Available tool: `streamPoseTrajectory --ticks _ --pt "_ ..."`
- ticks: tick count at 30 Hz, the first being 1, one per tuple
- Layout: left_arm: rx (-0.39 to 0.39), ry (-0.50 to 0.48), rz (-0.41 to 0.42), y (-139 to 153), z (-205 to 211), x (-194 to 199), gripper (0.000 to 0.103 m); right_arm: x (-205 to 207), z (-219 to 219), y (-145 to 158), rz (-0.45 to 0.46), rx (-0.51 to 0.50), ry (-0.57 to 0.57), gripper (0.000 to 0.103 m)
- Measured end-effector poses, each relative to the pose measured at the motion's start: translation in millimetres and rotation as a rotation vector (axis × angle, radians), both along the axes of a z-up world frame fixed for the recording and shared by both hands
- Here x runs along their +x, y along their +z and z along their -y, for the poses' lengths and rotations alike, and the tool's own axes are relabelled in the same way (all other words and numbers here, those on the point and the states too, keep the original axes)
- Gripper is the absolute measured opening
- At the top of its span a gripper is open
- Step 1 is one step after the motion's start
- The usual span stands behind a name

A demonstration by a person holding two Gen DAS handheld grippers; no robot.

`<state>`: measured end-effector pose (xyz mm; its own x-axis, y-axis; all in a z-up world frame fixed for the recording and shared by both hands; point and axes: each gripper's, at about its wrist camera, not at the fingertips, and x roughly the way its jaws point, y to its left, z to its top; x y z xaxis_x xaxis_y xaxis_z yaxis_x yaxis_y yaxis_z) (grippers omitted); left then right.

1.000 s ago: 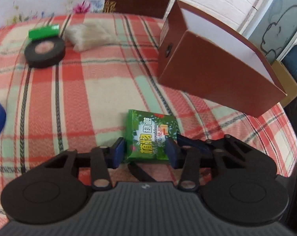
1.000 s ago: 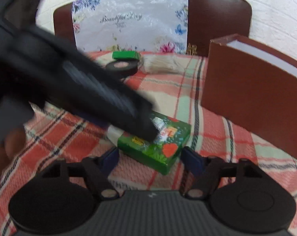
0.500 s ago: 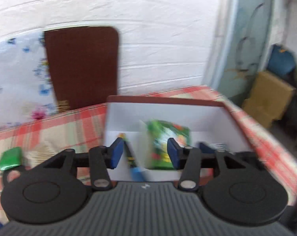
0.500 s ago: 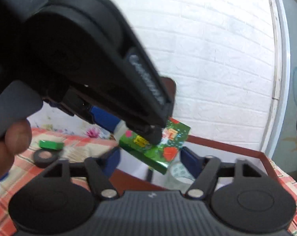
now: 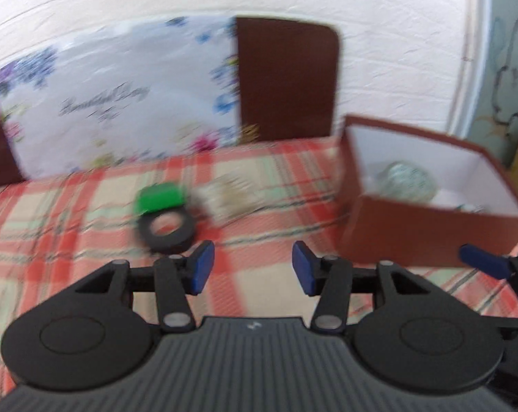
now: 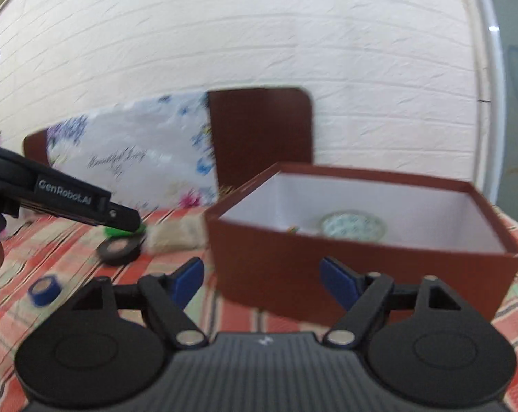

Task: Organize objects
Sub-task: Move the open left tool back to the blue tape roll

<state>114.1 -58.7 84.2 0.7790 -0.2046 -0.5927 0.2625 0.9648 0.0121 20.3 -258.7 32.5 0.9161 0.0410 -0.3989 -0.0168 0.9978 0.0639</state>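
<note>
Brown cardboard box (image 6: 361, 267) with white lining stands before my right tongs (image 6: 262, 279), closing on nothing; my left tongs (image 5: 252, 267) gape empty near black tape roll (image 5: 166, 231) and green packet (image 5: 159, 199).

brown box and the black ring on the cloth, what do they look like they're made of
Brown box: looks like rigid cardboard, matte brown outside with a plain white lining; thin straight walls and crisp corners suggest paperboard. Black ring: probably a roll of tape, dull black with a paler core showing through the hole; blur leaves the exact material open. Checked cloth: woven fabric by its plaid weave.
</note>
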Motion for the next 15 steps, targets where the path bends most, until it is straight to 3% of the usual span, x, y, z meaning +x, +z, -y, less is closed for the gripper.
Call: streamPoseTrajectory --ticks 7,15 --pt "-0.010 0.167 -0.071 -21 -68 0 0.052 -3 -61 -21 -0.119 -0.052 0.149 0.078" --pt "-0.021 0.251 -0.108 -37 -109 -3 0.052 -7 -104 -27 -0.172 -0.102 0.250 0.078"
